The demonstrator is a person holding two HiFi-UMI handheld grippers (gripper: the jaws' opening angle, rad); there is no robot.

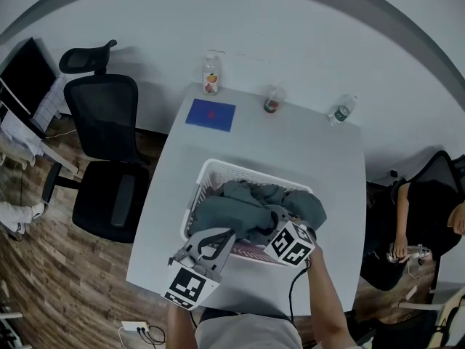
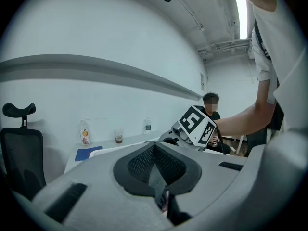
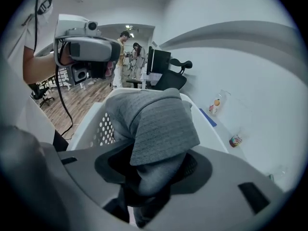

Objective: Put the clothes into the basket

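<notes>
Across the table (image 1: 320,166): one basket (image 1: 211,167), two bottles (image 1: 211,75) (image 1: 342,110), one cup (image 1: 272,100).

The clothes (image 1: 254,206) lie in the basket (image 1: 211,171) at the desk's (image 1: 327,166) six o'clock edge, with a mat (image 1: 211,114) at eleven, a bottle (image 1: 211,75), cup (image 1: 272,100) and second bottle (image 1: 341,110) behind from eleven to one, and a chair (image 1: 105,158) at nine.

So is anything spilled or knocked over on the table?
Nothing stands out. The juice bottle, cup and water bottle stand upright, and the grey clothes sit heaped inside the white basket.
</notes>
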